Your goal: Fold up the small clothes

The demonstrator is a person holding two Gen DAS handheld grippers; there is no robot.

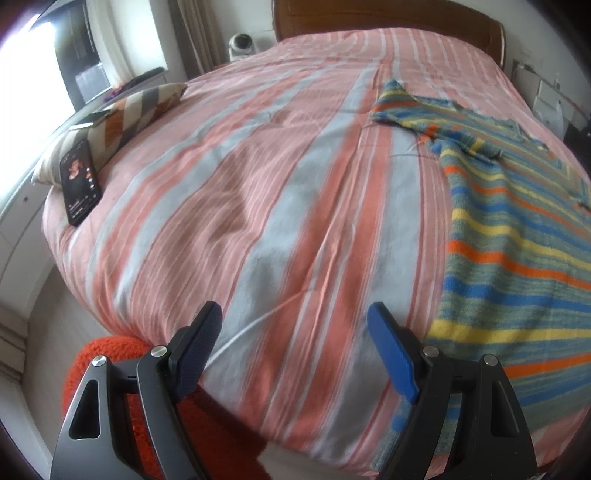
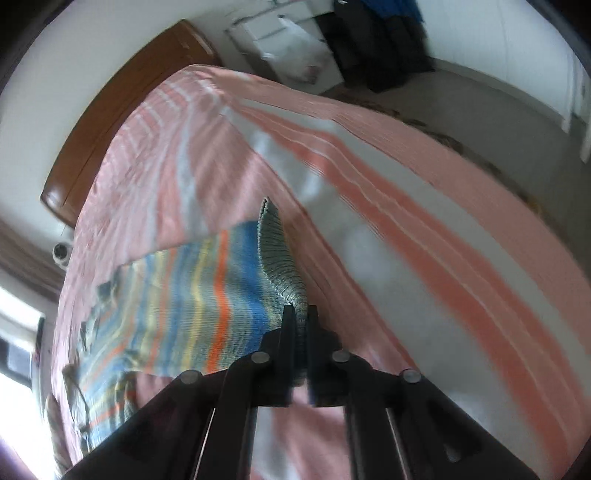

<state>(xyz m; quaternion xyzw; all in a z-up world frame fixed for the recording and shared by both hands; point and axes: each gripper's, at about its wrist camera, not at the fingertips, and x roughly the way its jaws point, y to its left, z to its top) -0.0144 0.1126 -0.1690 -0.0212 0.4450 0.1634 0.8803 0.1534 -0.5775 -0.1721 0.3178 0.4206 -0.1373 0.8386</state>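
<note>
Knitwear is the job here: the striped sweater [image 1: 517,236] lies spread along the right of the frame on the bedspread [image 1: 258,221], and the right gripper [image 2: 301,317] has its fingers clamped on the ribbed hem, lifting it, likely to carry a fold over. The left gripper [image 1: 295,354], low in frame, stands spread wide and empty. Bare bedspread fills mid-frame; a phone [image 1: 79,182] sits far left against a pillow [image 1: 122,122].

A home bedroom: striped bedspread [image 1: 258,206], wooden headboard [image 1: 388,18], pillow [image 1: 122,118] (phone [image 1: 79,181] propped against it).
</note>
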